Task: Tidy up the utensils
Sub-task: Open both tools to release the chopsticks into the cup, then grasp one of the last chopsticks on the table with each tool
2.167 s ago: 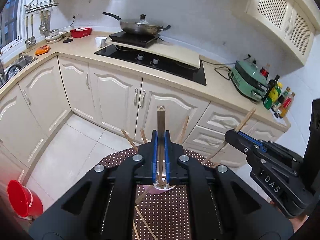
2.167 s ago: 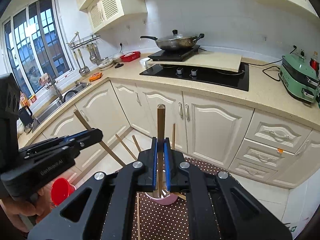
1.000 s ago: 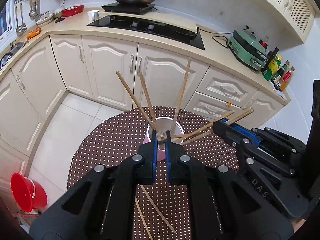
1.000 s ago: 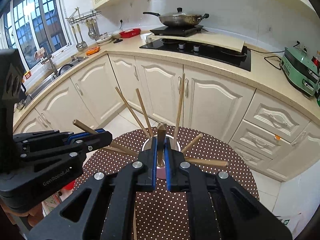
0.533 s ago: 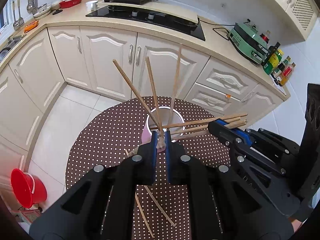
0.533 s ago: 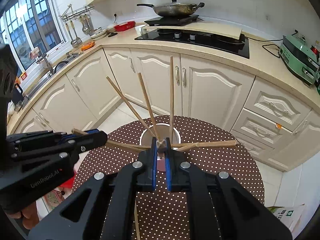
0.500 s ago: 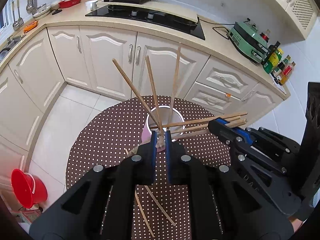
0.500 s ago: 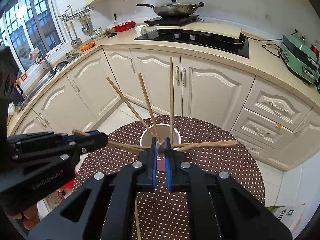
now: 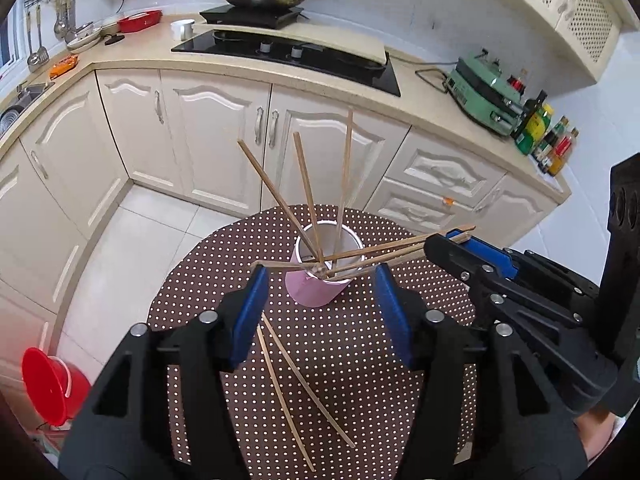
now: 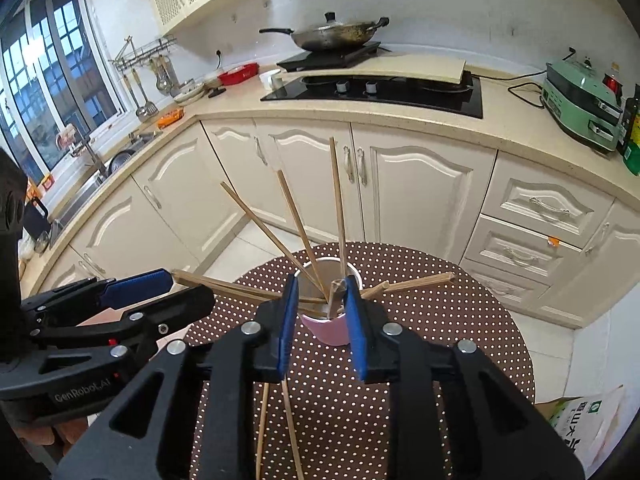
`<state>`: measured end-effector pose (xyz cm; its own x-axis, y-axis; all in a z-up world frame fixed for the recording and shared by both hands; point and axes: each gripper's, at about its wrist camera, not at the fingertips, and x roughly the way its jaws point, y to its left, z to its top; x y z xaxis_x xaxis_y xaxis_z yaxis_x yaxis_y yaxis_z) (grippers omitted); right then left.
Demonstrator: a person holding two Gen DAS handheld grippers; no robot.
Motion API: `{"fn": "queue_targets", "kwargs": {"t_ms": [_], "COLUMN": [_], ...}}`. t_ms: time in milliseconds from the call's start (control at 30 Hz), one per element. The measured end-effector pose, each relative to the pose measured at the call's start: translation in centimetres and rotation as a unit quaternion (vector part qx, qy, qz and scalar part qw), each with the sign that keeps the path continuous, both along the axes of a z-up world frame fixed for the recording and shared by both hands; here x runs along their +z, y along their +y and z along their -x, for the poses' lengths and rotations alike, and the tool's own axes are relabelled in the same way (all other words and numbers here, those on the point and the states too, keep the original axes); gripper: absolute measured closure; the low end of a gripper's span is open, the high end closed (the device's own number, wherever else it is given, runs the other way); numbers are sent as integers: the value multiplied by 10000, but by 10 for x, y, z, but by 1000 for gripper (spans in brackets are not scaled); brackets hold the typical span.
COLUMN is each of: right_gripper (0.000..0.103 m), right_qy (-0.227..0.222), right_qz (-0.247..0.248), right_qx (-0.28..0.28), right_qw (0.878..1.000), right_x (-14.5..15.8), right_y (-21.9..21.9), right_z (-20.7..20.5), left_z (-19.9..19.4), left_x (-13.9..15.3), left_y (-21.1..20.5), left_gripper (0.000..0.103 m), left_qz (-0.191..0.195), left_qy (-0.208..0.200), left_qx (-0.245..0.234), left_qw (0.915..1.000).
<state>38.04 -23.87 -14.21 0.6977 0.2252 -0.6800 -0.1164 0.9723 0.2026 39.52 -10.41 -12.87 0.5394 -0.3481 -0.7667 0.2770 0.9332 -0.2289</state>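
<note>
Chopsticks in a pink cup [image 9: 316,294] on my dotted table [image 9: 360,360].

Thin brown chopsticks [image 9: 308,196] fan out of the cup, and two more [image 9: 296,376] lie flat nearer me. My left gripper [image 9: 320,280] and right gripper [image 10: 319,290] are both opening, pressing on nothing.

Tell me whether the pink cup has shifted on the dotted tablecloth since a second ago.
Cannot tell. In the left wrist view the pink cup sits nearer the dotted tablecloth's far edge than before, but the camera itself moved, so this may be only viewpoint.
</note>
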Motion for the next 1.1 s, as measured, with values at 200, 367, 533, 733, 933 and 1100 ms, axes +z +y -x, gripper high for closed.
{"fn": "queue_targets", "kwargs": {"t_ms": [200, 367, 533, 733, 933, 1100], "right_gripper": [76, 75, 75, 75, 75, 75], "right_qy": [-327, -431, -332, -25, 489, 929], "right_qz": [-101, -126, -86, -6, 137, 165], "right_qx": [-141, -204, -156, 25, 298, 454], "right_qw": [9993, 9988, 9993, 10000, 9983, 9945], "right_x": [16, 22, 13, -14, -56, -90], "right_y": [1, 4, 13, 28, 42, 46], "right_z": [19, 33, 44, 51, 45, 34], "left_z": [14, 25, 34, 39, 37, 27], "left_x": [9, 7, -9, -44, -93, -130], "left_y": [25, 49, 64, 71, 65, 55], "left_gripper": [45, 45, 45, 45, 45, 45], "left_qz": [161, 278, 266, 157, 4, -93], "left_qy": [-217, -273, -109, 317, 924, 1414], "left_qx": [239, 496, 667, 719, 680, 666], "left_qw": [9993, 9980, 9974, 9968, 9934, 9877]}}
